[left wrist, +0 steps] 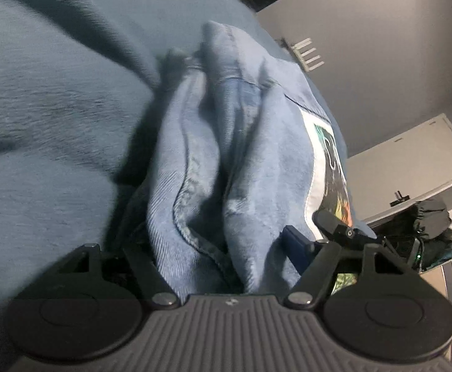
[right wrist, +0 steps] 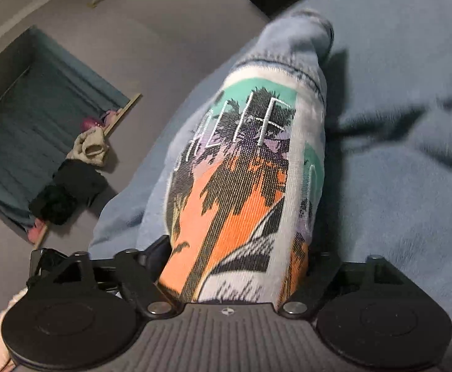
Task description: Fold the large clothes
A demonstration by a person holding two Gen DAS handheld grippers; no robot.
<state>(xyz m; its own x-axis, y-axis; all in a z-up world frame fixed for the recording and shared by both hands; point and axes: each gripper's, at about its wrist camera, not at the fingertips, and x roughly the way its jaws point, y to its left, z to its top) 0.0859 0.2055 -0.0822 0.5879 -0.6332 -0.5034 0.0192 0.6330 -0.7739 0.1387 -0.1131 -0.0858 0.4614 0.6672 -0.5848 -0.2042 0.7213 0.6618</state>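
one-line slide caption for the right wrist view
Right gripper clamps a light-blue sweatshirt at its palm-tree print, above a blue blanket.

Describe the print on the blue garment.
Black palm trees over orange, teal and lilac on a white panel of the garment; clearest in the right wrist view.

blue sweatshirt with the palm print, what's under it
Under the blue sweatshirt lies a wrinkled blue blanket. The left gripper and right gripper bunch it up; whatever lies directly beneath the bundle is hidden.
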